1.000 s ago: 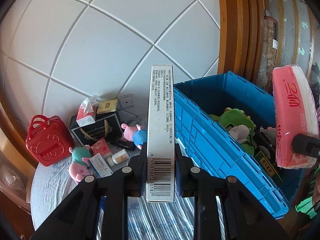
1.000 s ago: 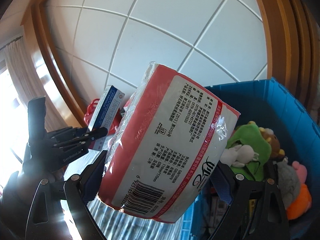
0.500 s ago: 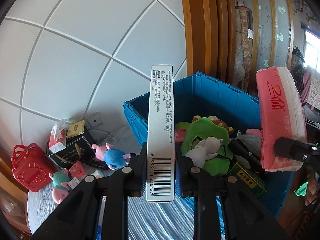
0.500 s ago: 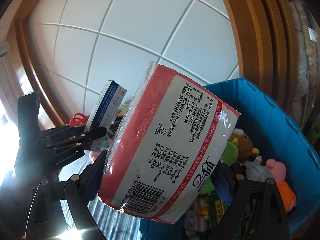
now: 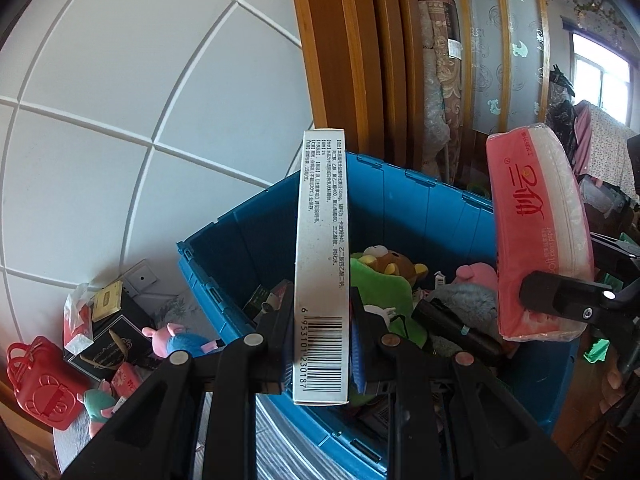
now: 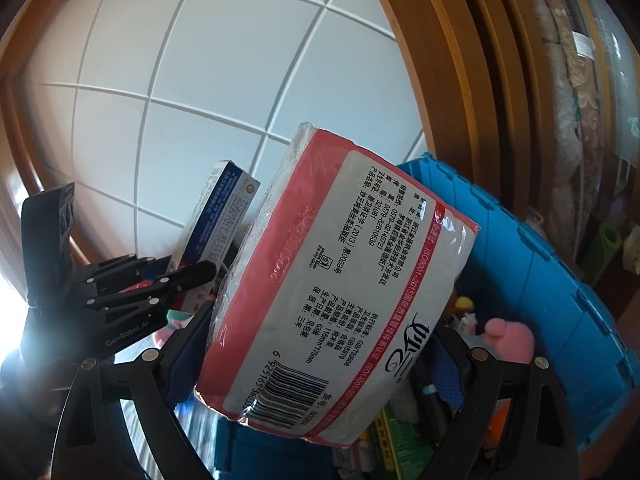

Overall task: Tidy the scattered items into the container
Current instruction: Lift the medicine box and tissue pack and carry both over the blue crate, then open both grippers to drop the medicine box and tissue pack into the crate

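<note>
My left gripper is shut on a tall white carton with a barcode, held upright above the near edge of the blue bin. My right gripper is shut on a pink tissue pack, held over the bin. The tissue pack also shows at the right of the left wrist view, and the carton at the left of the right wrist view. The bin holds plush toys and several small items.
On the table left of the bin lie a red toy case, a black box, a pig plush and small packs. A white tiled wall and a wooden frame stand behind.
Both grippers have moved right toward and over the blue bin with their loads. The bin now fills the middle of both views and the table items have slid left.
</note>
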`<state>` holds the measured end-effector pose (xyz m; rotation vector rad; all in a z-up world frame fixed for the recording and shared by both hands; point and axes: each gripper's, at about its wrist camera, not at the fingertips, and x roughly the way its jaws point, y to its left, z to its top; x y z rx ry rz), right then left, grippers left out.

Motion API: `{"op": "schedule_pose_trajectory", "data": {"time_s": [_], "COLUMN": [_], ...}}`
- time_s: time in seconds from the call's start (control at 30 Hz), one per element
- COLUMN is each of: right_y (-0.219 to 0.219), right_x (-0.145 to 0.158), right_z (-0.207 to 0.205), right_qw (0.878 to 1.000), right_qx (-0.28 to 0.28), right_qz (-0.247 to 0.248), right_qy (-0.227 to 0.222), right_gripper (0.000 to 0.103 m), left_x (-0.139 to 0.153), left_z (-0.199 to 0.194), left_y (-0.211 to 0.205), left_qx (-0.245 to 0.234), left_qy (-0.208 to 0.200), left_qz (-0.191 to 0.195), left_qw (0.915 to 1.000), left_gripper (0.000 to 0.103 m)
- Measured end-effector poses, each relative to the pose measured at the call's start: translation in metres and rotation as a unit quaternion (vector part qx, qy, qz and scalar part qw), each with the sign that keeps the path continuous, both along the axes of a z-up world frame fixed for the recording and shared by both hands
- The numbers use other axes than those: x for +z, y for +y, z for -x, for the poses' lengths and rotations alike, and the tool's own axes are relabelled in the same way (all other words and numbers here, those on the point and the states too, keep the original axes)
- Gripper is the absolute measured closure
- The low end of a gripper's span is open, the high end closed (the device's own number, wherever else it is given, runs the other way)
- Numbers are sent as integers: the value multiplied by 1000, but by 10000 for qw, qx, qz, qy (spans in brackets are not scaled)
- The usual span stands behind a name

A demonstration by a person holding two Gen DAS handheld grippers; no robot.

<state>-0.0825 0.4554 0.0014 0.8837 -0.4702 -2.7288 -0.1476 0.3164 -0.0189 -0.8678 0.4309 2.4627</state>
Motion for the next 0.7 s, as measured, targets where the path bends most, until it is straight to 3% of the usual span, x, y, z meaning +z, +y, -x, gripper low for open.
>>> {"op": "schedule_pose_trajectory", "data": {"time_s": [0.4, 0.53, 0.57, 0.63, 0.7], "right_y": [25, 19, 19, 20, 20], "right_x": [-12, -17, -19, -17, -13], "right_z": [5, 9, 9, 9, 8], "right_qw": [9995, 9995, 9995, 9995, 9995], "right_qx": [-244, -152, -127, -154, -201], "right_qz": [-75, -154, -176, -200, -211], "right_qy": [-201, -211, -209, -167, -121], "right_gripper": [9, 7, 4, 0, 0], "left_x": [1, 4, 5, 7, 10], "left_z": [9, 14, 17, 23, 24], "left_y": [37, 34, 31, 24, 17], "left_qx": [-303, -158, 3, 251, 324], "left_qy": [-42, -82, -68, -119, -84], "left_qz": [14, -219, -254, -337, -442], "left_qw": [9995, 9996, 9997, 9990, 9985], "left_gripper": [81, 80, 74, 9, 5]}}
